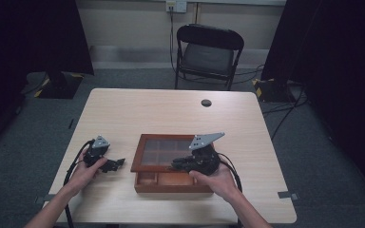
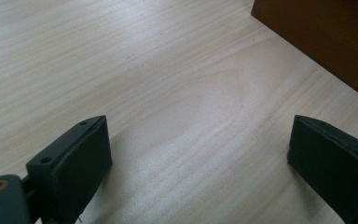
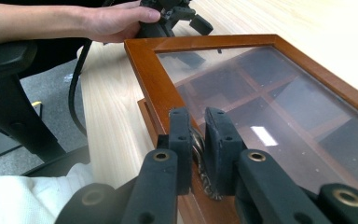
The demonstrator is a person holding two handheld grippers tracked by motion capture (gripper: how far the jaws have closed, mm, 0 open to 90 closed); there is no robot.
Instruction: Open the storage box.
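Lifting the glass lid (image 3: 279, 93) of the wooden box (image 1: 171, 183) is judged the step in hand, its metal handle (image 3: 198, 149) clamped by the right tongs (image 3: 198, 140) at lower centre, while the left tongs (image 2: 198, 154) are held apart over the table (image 2: 168, 70); a steady upward swing is called for next.

— What colour is the counter (image 1: 171, 109)?
— Pale blond wood with fine straight grain lines. Near its far edge sits a small dark round spot (image 1: 206, 102).
— And the box (image 1: 171, 183) on that counter?
— Reddish-brown wood. Its lid (image 1: 145, 154) has the same brown frame around smoky, dark-tinted glass, with brown dividers showing through.
— The claws?
— Both the left claw (image 1: 116, 164) and the right claw (image 1: 180, 165) are black; the right one carries a grey plate (image 1: 206, 139). Between the right jaws sits a dull metallic, ornate handle (image 3: 198, 154).
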